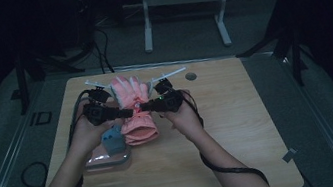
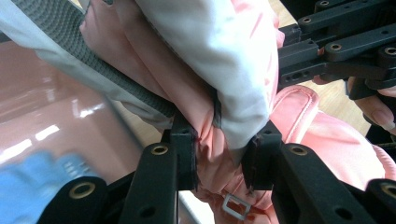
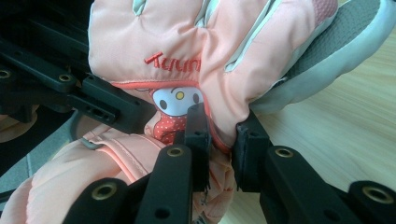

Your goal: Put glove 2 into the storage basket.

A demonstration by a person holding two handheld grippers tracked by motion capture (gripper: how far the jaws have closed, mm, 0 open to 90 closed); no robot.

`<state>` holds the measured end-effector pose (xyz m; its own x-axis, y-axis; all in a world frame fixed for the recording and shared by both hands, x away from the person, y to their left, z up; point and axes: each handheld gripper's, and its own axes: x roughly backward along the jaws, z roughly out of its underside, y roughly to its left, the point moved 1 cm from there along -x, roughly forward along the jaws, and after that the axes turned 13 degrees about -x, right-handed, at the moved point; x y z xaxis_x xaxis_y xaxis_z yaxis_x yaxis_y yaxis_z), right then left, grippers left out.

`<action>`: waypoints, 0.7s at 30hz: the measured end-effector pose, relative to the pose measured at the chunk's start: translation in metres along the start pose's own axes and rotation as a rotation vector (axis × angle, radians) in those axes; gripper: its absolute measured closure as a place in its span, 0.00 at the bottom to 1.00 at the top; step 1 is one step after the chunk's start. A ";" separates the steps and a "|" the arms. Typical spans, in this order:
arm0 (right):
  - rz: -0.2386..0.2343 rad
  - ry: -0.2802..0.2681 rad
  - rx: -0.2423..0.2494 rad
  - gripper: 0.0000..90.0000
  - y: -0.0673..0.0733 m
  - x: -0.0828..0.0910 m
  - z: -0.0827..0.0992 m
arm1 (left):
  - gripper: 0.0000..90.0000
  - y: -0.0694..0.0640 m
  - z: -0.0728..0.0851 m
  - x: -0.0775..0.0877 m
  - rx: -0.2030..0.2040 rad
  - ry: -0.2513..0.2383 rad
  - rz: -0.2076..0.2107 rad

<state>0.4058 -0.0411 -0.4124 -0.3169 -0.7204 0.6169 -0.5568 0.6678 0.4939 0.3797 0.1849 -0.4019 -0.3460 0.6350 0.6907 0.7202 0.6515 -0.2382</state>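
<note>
Pink padded fabric fills both grips: you hold the ski glove [image 1: 130, 95] up over the far middle of the wooden worktop [image 1: 241, 132], fingers pointing away from you. Your left claw [image 1: 128, 113] pinches its wrist section from one side, and your right claw [image 1: 139, 109] clamps the same section from the other. A second pink glove [image 1: 140, 129] lies on the worktop just below, beside a pink tray [image 1: 106, 160] holding something blue [image 1: 112, 138].

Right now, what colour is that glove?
Salmon pink glove with pale grey trim; right gripper view shows it best.
</note>
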 end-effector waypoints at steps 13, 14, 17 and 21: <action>-0.062 0.009 0.009 0.87 0.046 -0.051 -0.014 | 0.78 0.034 0.029 0.046 0.033 0.020 -0.052; -0.065 0.011 0.004 0.87 0.048 -0.056 -0.014 | 0.78 0.038 0.032 0.048 0.033 0.026 -0.053; -0.068 0.017 -0.001 0.87 0.052 -0.066 -0.013 | 0.78 0.045 0.039 0.051 0.039 0.031 -0.050; -0.074 0.029 -0.022 0.87 0.057 -0.089 -0.008 | 0.78 0.058 0.050 0.052 0.043 0.052 -0.041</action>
<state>0.4085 0.0623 -0.4344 -0.2524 -0.7627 0.5955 -0.5611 0.6168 0.5520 0.3736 0.2767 -0.4137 -0.3423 0.5857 0.7347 0.6794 0.6944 -0.2370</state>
